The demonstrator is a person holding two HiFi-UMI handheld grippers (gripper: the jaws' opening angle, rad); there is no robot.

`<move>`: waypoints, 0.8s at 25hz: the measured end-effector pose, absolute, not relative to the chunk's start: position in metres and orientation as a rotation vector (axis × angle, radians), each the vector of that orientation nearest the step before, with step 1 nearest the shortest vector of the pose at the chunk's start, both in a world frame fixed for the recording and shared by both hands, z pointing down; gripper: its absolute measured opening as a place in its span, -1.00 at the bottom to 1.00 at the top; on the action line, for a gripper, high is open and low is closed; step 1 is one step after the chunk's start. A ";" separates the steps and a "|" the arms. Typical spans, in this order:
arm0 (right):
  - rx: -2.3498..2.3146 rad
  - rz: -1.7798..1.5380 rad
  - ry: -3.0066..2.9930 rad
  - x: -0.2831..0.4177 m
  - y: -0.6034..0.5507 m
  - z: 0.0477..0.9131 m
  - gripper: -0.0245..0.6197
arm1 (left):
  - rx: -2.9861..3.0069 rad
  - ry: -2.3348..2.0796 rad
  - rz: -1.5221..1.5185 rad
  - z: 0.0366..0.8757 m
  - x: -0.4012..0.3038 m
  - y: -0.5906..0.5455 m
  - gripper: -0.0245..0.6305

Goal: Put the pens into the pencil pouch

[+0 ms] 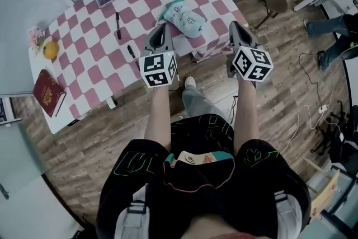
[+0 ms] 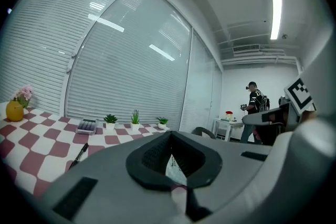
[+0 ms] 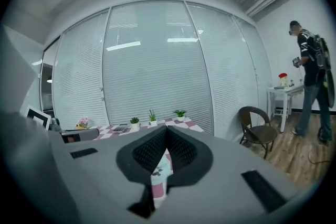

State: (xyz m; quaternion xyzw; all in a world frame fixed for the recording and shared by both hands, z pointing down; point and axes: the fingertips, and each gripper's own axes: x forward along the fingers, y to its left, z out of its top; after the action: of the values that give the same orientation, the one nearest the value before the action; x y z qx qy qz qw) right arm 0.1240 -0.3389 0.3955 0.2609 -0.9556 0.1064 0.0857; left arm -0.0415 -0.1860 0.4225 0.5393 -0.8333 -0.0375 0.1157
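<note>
Pink-checked table on wood floor, pencil pouch and pens on it, left gripper and right gripper pressed together

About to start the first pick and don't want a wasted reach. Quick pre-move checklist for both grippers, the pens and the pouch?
1. Left gripper empty: ok, jaws together, nothing between them.
2. Right gripper empty: ok, same.
3. Jaws open for a pick: not ok, both are shut.
4. Pens located: ok, far pen and near pen lie loose on the table, outside the pencil pouch.
5. Pouch mouth open: cannot tell.
</note>
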 end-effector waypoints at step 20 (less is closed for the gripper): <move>0.402 0.367 -2.770 0.008 -0.398 0.458 -0.92 | 1.318 -2.464 0.001 0.474 -0.110 -0.227 -0.93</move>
State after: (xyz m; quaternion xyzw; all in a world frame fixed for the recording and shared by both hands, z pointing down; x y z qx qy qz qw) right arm 0.0078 -0.3983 0.4577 0.1406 -0.9688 0.1284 0.1588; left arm -0.1104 -0.2267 0.4737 0.4646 -0.8685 0.0004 0.1728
